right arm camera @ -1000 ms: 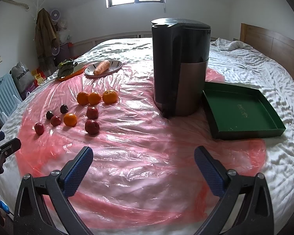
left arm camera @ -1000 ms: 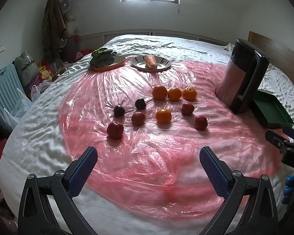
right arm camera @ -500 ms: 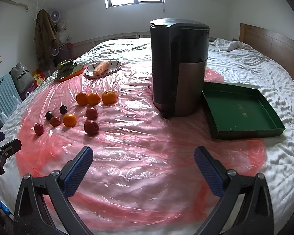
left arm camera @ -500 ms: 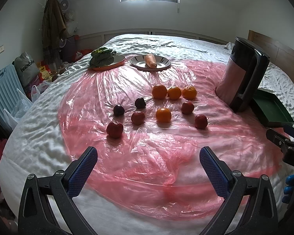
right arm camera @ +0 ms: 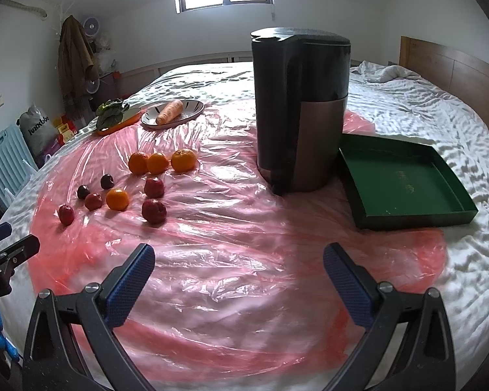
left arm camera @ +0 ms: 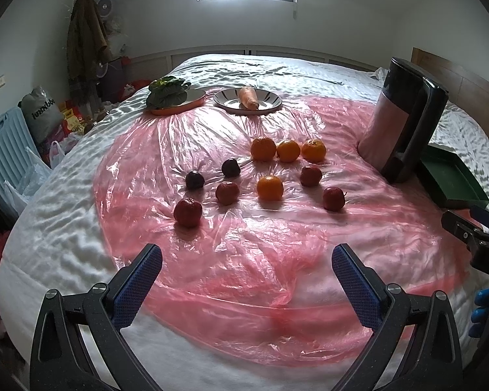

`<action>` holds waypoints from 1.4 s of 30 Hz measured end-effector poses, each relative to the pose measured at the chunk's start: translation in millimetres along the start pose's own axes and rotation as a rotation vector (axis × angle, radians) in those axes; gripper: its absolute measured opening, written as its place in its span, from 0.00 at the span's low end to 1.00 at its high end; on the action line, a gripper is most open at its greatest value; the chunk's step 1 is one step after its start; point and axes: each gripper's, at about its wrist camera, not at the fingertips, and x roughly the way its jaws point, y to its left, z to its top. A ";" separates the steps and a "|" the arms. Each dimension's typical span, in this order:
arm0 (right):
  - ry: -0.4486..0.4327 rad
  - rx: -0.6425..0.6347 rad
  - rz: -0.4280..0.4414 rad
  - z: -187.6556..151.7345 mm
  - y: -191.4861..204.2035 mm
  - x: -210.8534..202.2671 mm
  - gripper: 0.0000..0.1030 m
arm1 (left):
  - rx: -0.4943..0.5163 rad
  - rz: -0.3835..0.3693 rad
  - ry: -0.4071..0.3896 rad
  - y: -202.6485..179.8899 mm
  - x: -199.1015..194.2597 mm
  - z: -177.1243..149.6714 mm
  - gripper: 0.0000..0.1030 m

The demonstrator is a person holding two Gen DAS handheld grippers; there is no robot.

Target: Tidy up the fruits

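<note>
Fruits lie loose on a pink plastic sheet (left arm camera: 244, 254) over the bed. A row of three oranges (left arm camera: 287, 150) sits at the back, a fourth orange (left arm camera: 270, 188) in front of it. Red apples (left arm camera: 187, 212) and two dark plums (left arm camera: 195, 180) lie around them. From the right wrist view the same cluster (right arm camera: 117, 199) lies to the left, with the green tray (right arm camera: 404, 179) empty at the right. My left gripper (left arm camera: 247, 259) is open above the sheet's near part, well short of the fruit. My right gripper (right arm camera: 239, 259) is open too, holding nothing.
A tall dark juicer (right arm camera: 301, 107) stands between the fruit and the tray. At the back a plate holds a carrot (left arm camera: 248, 97) and an orange dish holds leafy greens (left arm camera: 166, 93). Bags and a blue rack (left arm camera: 3, 150) stand beside the bed at left.
Both grippers have drifted slightly, so the scene shifts a little in each view. The fruit, juicer and tray have not moved.
</note>
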 end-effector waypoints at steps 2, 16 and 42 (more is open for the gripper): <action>-0.002 -0.007 0.001 0.6 1.4 0.6 1.00 | 0.004 0.001 0.000 -0.8 0.4 0.0 0.99; -0.013 -0.027 0.022 1.9 7.7 3.9 1.00 | 0.002 -0.004 0.021 -1.0 7.3 -0.1 0.99; 0.048 -0.108 0.246 35.2 65.6 57.4 1.00 | -0.063 0.028 0.051 74.9 42.6 19.2 0.99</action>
